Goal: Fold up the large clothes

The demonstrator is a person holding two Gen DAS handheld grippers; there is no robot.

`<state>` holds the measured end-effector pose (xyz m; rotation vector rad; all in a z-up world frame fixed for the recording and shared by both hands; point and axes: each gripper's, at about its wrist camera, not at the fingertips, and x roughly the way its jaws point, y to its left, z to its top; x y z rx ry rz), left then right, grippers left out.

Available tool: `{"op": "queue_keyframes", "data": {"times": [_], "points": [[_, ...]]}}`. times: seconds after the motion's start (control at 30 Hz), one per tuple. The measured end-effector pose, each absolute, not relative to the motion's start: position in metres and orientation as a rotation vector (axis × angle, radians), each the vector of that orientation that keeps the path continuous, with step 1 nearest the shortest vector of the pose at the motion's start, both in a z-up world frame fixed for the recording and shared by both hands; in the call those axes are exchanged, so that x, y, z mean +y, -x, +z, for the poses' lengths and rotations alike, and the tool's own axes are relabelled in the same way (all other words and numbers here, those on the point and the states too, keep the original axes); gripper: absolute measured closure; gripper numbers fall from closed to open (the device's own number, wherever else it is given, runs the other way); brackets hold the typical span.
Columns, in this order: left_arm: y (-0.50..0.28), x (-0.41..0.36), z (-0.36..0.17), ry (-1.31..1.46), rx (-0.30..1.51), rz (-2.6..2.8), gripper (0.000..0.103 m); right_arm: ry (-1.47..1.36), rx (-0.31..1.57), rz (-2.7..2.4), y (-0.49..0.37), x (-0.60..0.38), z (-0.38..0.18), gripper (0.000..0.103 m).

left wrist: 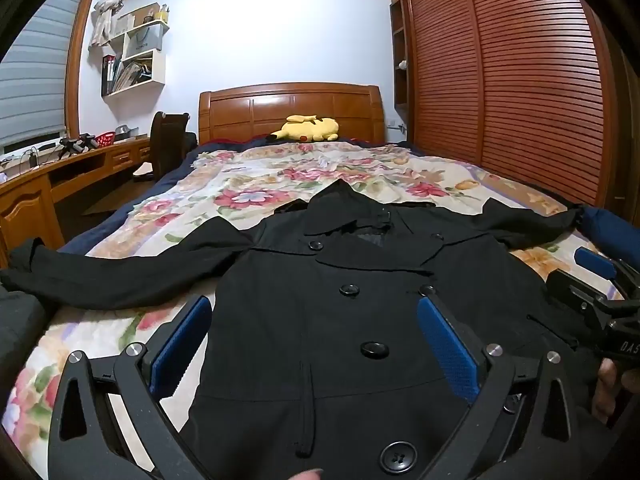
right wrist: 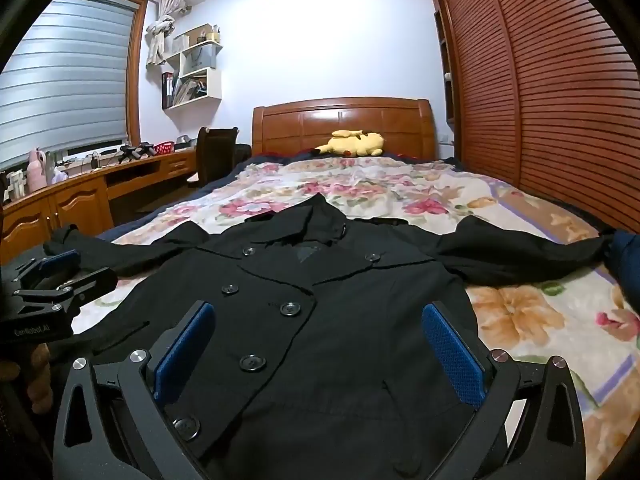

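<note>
While both grippers hover over the lower front of the coat, nothing is gripped. Far left: wooden desk (right wrist: 80,196) under the window blind (right wrist: 60,72), white wall shelves (right wrist: 196,68) beside it, dark chair (right wrist: 214,152) at the desk end.

Left gripper (left wrist: 314,344): jaws spread wide, blue pads (left wrist: 182,344) clear of the fabric, one over the coat's left edge and the bedspread, the other over the coat front. Cannot tell whether the fingertips touch the cloth.

Black coat (left wrist: 320,300) lies face up and spread flat on the floral bedspread (left wrist: 260,184), collar toward the headboard (left wrist: 292,110), buttoned double-breasted front, both sleeves stretched out sideways. Left sleeve (left wrist: 120,276) runs to the bed's left edge; right sleeve (right wrist: 520,256) reaches the right edge near a blue bundle (right wrist: 626,256).

Right gripper (right wrist: 320,348): jaws also wide apart, holding nothing, over the coat's right front panel, buttons between the pads.

Yellow plush toy (right wrist: 356,144) sits against the headboard, well apart from the coat. Far right: slatted wooden wardrobe doors (right wrist: 540,100) alongside the bed.
</note>
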<state>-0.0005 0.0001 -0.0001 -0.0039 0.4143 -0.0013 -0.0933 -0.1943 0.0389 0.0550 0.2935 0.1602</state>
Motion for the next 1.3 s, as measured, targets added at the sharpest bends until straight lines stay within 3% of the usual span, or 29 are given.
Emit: {"op": "queue_keyframes", "data": {"times": [1.3], "points": [[0.0065,0.0050,0.0071,0.002,0.391,0.011,0.000,-0.059,0.274,0.160,0.0963,-0.1942,0.0394,0.000]]}}
